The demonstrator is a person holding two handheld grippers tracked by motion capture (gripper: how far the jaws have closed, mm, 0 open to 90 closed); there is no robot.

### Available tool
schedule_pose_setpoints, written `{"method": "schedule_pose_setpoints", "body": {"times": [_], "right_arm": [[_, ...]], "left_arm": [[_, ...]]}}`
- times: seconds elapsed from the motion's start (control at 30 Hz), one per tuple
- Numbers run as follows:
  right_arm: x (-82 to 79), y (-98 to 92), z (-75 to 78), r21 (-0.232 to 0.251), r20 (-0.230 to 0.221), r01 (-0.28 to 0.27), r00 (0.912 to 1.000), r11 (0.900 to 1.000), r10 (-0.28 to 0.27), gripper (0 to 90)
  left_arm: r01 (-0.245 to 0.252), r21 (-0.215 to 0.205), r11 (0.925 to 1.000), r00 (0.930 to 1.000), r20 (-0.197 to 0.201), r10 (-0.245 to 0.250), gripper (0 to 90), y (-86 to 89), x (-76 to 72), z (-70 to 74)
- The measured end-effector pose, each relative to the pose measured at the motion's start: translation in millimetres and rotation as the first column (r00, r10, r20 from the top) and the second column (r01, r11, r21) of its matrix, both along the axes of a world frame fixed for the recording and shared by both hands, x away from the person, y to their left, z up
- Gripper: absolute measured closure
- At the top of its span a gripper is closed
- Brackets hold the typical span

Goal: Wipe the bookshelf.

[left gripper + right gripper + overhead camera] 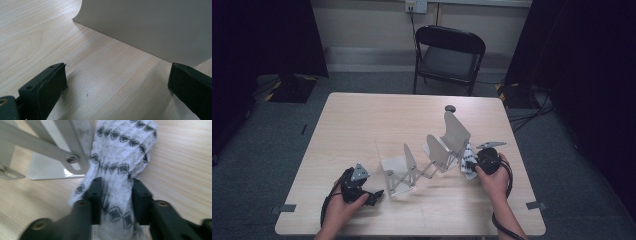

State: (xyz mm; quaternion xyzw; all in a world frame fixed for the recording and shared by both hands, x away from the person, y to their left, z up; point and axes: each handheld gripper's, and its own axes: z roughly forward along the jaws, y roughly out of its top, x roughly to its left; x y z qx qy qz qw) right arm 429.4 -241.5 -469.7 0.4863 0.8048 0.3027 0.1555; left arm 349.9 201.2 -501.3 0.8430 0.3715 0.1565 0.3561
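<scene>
Right gripper (116, 192): jaws partly apart, straddling white waffle-weave cloth with black diamond pattern (122, 152); pads at the fabric's sides, firm pinch not confirmed. Cloth bunched on pale wooden bench (362, 120), touching the end panel of the grey metal expanding rack (432, 155). Likely soft, light, limp; prone to snag on rack struts. Best taken at the gathered middle, clear of the rivet. Left gripper (117, 82): wide open, empty, facing rack base plate (155, 27).
</scene>
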Motion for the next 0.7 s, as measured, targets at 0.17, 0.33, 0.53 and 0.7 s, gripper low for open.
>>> {"method": "schedule_pose_setpoints", "body": {"times": [0.17, 0.33, 0.53, 0.7], "right_arm": [[-5.1, -5.9, 7.7, -0.024, 0.015, 0.010, 0.9998, 1.000, -0.010, 53.0], [-12.9, -10.4, 11.6, -0.053, 0.038, 0.026, 0.9990, 0.998, -0.024, 53.1], [-15.8, -13.7, 1.8, -0.070, 0.014, 0.026, 0.9996, 0.997, -0.025, 53.8], [-13.8, -20.3, 5.1, -0.082, 0.018, 0.070, 0.9974, 0.994, -0.069, 52.4]], "left_arm": [[0.000, 0.001, 1.0000, 1.0000, 0.000, 0.000, 1.7, 0.0, 0.0, 0.0], [0.001, 0.000, 1.0000, 1.0000, 0.000, -0.001, 1.7, 0.0, -0.1, 0.0], [0.004, 0.002, 1.0000, 1.0000, -0.001, -0.004, 1.7, -0.3, -0.5, 0.1], [0.005, -0.001, 1.0000, 1.0000, -0.001, -0.005, 1.7, -0.6, -0.9, 0.0]]}}
